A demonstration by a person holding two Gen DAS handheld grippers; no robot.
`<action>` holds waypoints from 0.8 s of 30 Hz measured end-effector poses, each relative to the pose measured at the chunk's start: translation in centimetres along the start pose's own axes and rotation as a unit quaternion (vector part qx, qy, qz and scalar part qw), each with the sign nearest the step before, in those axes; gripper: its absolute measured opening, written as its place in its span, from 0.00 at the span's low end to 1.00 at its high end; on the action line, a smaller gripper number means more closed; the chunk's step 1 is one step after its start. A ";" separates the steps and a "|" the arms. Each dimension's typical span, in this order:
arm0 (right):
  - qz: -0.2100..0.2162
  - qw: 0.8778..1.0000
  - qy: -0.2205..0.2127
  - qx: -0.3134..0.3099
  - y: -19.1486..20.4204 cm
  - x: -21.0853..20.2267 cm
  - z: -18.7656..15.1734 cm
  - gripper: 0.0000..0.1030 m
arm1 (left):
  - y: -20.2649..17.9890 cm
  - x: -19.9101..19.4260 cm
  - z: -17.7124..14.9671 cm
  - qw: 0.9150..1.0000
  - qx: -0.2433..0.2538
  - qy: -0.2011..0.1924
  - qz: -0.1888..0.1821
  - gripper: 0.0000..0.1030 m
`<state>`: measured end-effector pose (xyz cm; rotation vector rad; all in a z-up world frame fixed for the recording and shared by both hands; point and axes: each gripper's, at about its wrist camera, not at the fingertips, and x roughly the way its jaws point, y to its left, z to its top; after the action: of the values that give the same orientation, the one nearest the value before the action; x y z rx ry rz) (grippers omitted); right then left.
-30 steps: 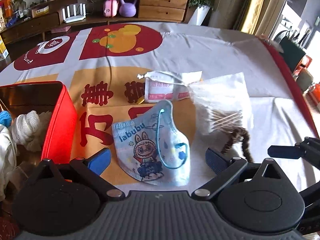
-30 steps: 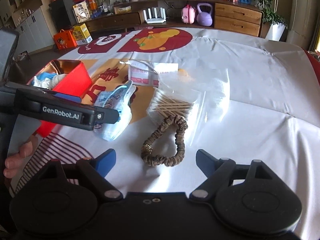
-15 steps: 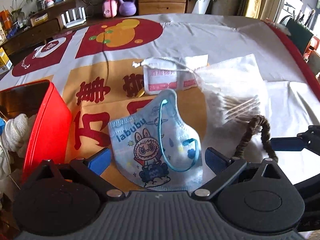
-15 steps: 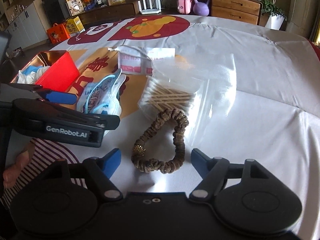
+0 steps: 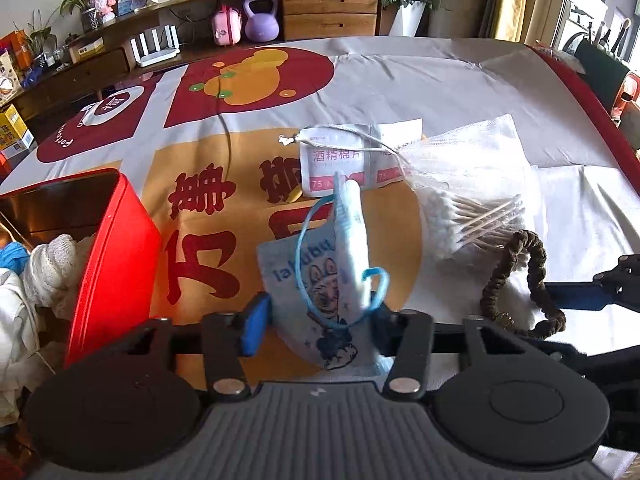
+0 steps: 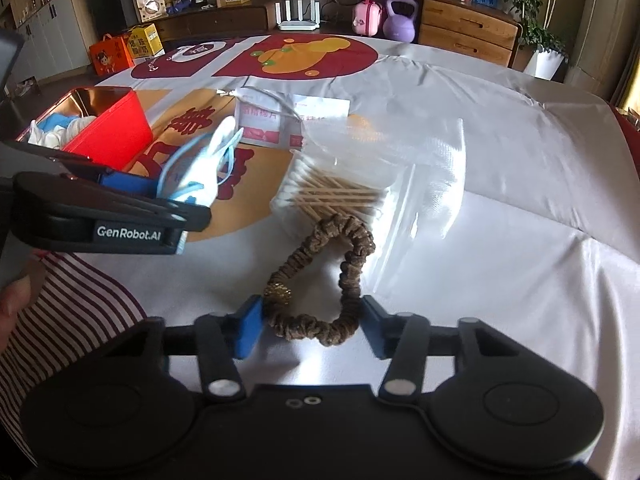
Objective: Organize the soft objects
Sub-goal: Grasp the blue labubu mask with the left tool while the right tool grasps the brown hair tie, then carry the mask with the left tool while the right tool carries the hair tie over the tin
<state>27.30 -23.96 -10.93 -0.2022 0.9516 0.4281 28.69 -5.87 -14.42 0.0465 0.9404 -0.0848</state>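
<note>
Both grippers' jaws are closing in: left gripper [image 5: 318,322] is pinching the mask [image 5: 340,280], folding it above the worktop; right gripper [image 6: 312,330] is half-open around the scrunchie [image 6: 320,280]. Mask's loop could be snagging or slipping before reaching the box [image 5: 116,240].

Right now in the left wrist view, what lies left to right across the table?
Red tin → face mask in the left tool → bag of cotton swabs → brown scrunchie.

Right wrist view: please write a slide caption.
Right tool straddles the scrunchie; left tool pinches the mask.
</note>
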 end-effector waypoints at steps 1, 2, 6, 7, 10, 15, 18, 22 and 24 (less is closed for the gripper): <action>0.000 1.000 0.000 0.000 0.0 0.0 0.0 0.42 | 0.0 -0.1 0.0 1.000 0.001 0.000 0.000 0.39; 0.000 1.000 0.000 -0.001 0.1 -0.1 -0.1 0.40 | 0.1 -0.2 0.0 1.000 0.000 -0.002 -0.001 0.36; 0.005 1.000 -0.003 0.002 0.1 -0.6 -0.1 0.27 | 0.6 -0.7 0.1 1.000 -0.011 -0.001 -0.014 0.30; 0.006 1.000 -0.005 0.003 0.1 -0.7 -0.1 0.25 | 0.6 -0.8 0.0 1.000 -0.011 -0.002 -0.015 0.29; 0.013 1.000 -0.009 0.016 -0.2 -1.2 0.0 0.20 | 0.8 -1.2 0.0 1.000 -0.013 -0.003 -0.019 0.29; 0.021 0.999 -0.017 0.036 -0.6 -2.2 0.1 0.18 | 1.1 -2.1 -0.2 0.999 -0.020 -0.006 -0.026 0.28; 0.026 0.999 -0.023 0.038 -0.3 -3.1 0.2 0.17 | 1.3 -2.9 -0.3 0.999 -0.023 -0.009 -0.029 0.28; 0.031 0.998 -0.034 0.034 0.2 -4.4 0.3 0.17 | 1.6 -4.0 -0.6 0.999 -0.026 -0.012 -0.033 0.28; 0.035 0.998 -0.041 0.032 0.6 -5.1 0.4 0.17 | 1.8 -4.6 -0.7 0.999 -0.028 -0.014 -0.036 0.28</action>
<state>24.80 -24.66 -6.49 -0.0920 0.8915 0.4667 25.61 -3.79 -11.14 -0.0411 0.9163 -0.1256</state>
